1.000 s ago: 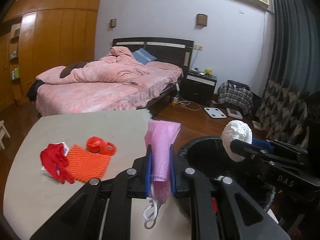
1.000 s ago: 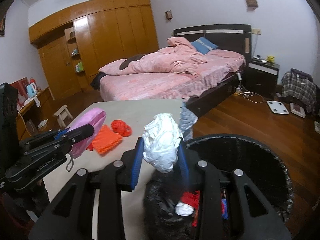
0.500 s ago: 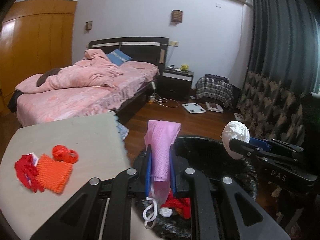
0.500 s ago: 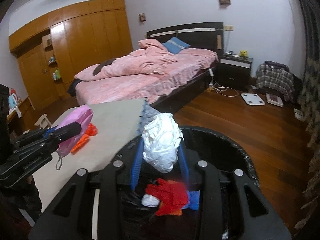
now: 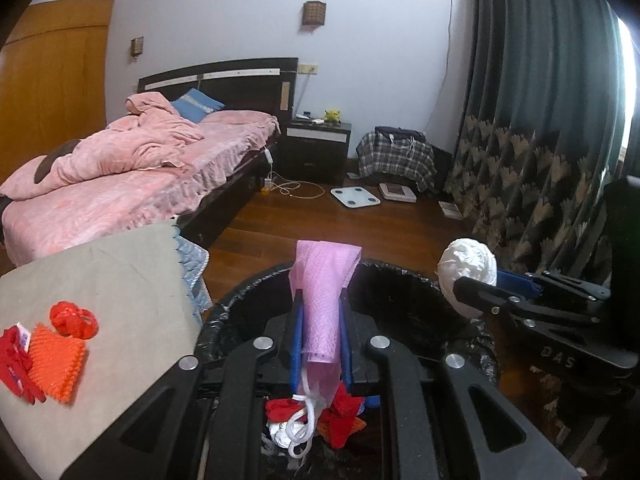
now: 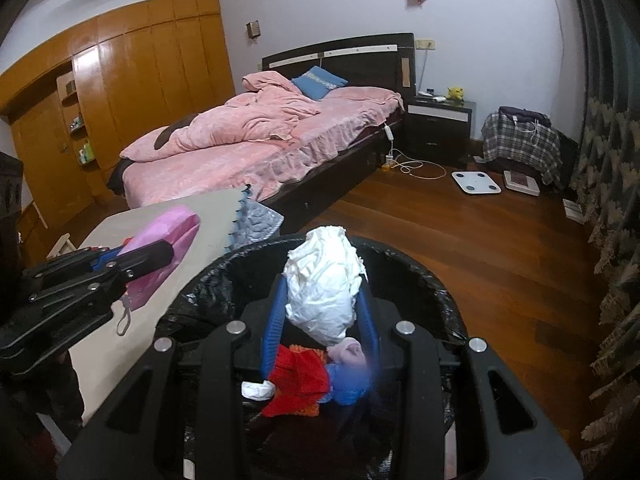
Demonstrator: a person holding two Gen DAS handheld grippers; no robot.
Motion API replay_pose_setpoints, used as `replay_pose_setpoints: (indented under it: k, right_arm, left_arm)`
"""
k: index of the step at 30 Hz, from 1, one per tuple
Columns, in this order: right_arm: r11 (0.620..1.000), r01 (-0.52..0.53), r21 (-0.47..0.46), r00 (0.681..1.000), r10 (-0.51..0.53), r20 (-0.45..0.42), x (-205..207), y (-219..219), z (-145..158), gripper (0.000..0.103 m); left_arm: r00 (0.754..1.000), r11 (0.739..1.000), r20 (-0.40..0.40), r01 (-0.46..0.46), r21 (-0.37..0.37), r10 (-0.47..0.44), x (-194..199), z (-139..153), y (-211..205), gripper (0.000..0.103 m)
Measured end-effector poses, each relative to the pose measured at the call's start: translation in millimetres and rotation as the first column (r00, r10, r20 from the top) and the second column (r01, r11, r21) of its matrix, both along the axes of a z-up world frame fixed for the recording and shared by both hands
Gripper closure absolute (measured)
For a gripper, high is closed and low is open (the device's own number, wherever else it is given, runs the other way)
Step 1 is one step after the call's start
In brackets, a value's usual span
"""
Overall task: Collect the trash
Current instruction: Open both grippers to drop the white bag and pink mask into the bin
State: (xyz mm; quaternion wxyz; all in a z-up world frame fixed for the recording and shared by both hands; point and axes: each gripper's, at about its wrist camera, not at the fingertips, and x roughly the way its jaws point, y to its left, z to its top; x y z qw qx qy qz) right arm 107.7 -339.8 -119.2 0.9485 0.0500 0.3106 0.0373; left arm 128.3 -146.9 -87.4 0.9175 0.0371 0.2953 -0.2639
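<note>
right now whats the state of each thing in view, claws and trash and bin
left claw: shut on pink mesh bag, held over the bin
right claw: shut on crumpled white paper, held over the bin
trash bin: open, black liner, already holds red, white and blue trash
orange mesh piece: lying on the table, not collected
red ring-shaped scrap: on the table, not collected
red fabric piece: on the table, not collected
bed: unmade

On your left, the grey cloth-covered worktop (image 5: 120,280) carries an orange ridged pad (image 5: 56,360), a red crumpled wrapper (image 5: 74,319) just beyond it, and red fabric (image 5: 16,364) at its left.
</note>
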Motion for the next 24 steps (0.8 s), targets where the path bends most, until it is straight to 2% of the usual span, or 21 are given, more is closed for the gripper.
replay_pose_setpoints:
  k: [9,12,13,14,16,18,20,22,24]
  right_arm:
    - [0.999,0.032,0.003,0.999,-0.032,-0.019,-1.3,-11.5,-11.1,0.068]
    - [0.999,0.042,0.004,0.999,-0.042,-0.023,-1.6,-13.3,-12.8,0.066]
    - [0.999,0.048,0.003,0.999,-0.048,-0.023,-2.1,-14.3,-13.8,0.064]
    - [0.999,0.053,0.001,0.998,-0.053,-0.022,-2.6,-15.1,-14.5,0.059]
    - [0.998,0.061,-0.001,0.998,-0.061,-0.021,-3.0,-17.6,-14.9,0.05]
    - [0.998,0.065,-0.005,0.998,-0.066,-0.018,-4.0,-18.6,-14.8,0.04]
    - [0.997,0.076,-0.008,0.997,-0.076,-0.013,-5.6,-19.3,-14.1,0.03]
    - [0.996,0.091,-0.016,0.996,-0.091,-0.003,-7.5,-19.0,-12.1,0.015]
    - [0.994,0.105,-0.028,0.994,-0.105,0.006,-9.4,-16.9,-9.1,0.009]
  left_arm:
    - [0.999,0.999,-0.035,0.04,0.018,-0.039,9.8,-12.7,-15.7,0.088]
    - [0.998,0.999,-0.043,0.047,0.017,-0.046,10.6,-14.5,-18.7,0.082]
    - [0.998,0.999,-0.046,0.046,0.014,-0.045,10.8,-14.8,-18.5,0.074]
    - [0.998,0.999,-0.049,0.045,0.011,-0.045,11.2,-14.9,-17.9,0.07]
    - [0.998,0.999,-0.049,0.04,0.002,-0.04,11.7,-13.8,-14.2,0.055]
    - [0.998,0.999,-0.045,0.037,-0.003,-0.037,11.1,-11.9,-10.5,0.052]
    - [0.999,1.0,-0.032,0.021,-0.001,-0.021,10.6,-8.3,-4.8,0.045]
    - [1.0,1.0,-0.019,0.0,-0.007,0.0,10.3,-4.0,2.7,0.034]
    - [1.0,0.999,-0.005,-0.031,-0.012,0.031,10.4,2.4,13.6,0.025]
